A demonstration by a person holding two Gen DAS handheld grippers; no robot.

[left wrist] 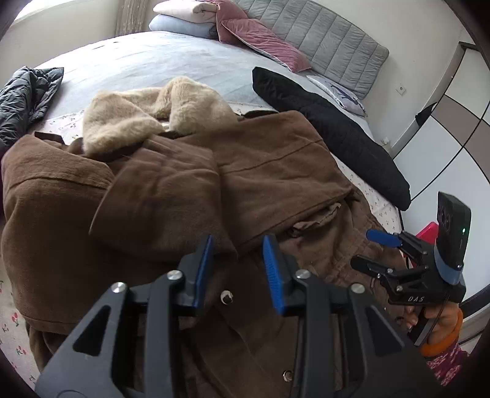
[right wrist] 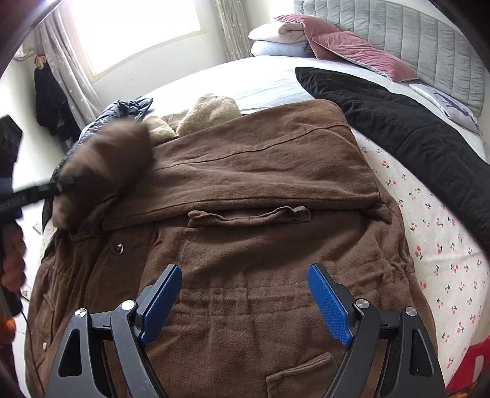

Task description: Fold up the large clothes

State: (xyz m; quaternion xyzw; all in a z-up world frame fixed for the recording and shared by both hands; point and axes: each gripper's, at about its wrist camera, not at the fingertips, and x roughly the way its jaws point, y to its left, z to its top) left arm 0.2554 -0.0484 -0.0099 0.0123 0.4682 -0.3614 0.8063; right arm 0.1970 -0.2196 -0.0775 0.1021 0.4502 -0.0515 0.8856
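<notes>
A large brown coat [left wrist: 269, 171] with a tan fur collar [left wrist: 131, 119] lies on the bed, both sleeves folded in over its front. It also fills the right wrist view [right wrist: 260, 189]. My left gripper [left wrist: 239, 245] hovers just above the cuff of the left sleeve [left wrist: 159, 196]; its jaws stand apart with nothing between them. In the right wrist view the left gripper [right wrist: 65, 183] shows blurred at the left, next to the sleeve end [right wrist: 104, 162]. My right gripper [right wrist: 243, 269] is open wide and empty above the coat's waist. It also shows in the left wrist view [left wrist: 364, 248].
A black quilted garment [left wrist: 330, 134] lies right of the coat. A dark puffer jacket [left wrist: 24, 95] lies at the left. Pillows [left wrist: 260, 36] and folded blankets [left wrist: 183, 18] sit by the grey headboard. Cherry-print sheet [right wrist: 438, 232] shows at the right.
</notes>
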